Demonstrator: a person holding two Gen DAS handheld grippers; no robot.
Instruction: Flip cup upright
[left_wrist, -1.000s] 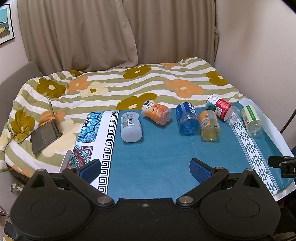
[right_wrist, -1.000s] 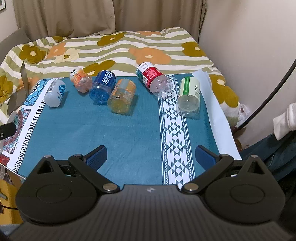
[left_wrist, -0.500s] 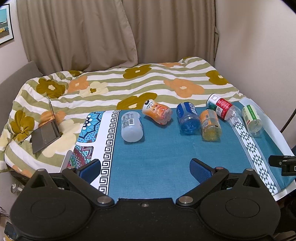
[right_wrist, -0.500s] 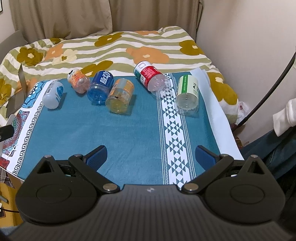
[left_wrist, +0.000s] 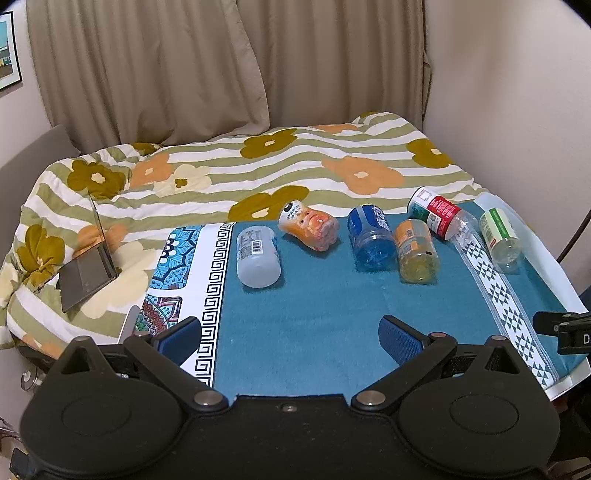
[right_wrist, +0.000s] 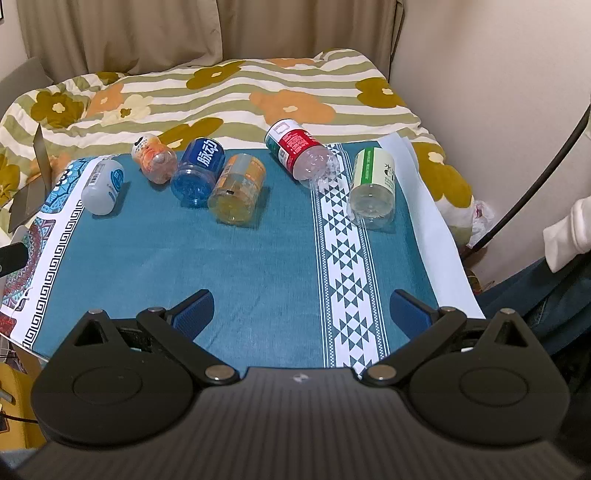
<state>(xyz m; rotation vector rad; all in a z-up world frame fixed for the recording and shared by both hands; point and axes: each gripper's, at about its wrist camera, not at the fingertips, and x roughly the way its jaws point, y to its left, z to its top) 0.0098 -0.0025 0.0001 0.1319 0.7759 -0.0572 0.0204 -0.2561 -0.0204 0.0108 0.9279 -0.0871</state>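
We find the left gripper spread wide and holding nothing, low over the teal cloth. Ahead of it six cups lie on their sides in a row: white cup ahead-left, orange-print cup, blue cup, and amber cup ahead-right. Ahead of the right gripper, likewise wide apart and empty, lie the red-label cup and, ahead-right, the green-label cup.

Six plastic cups lie sideways along the teal cloth.
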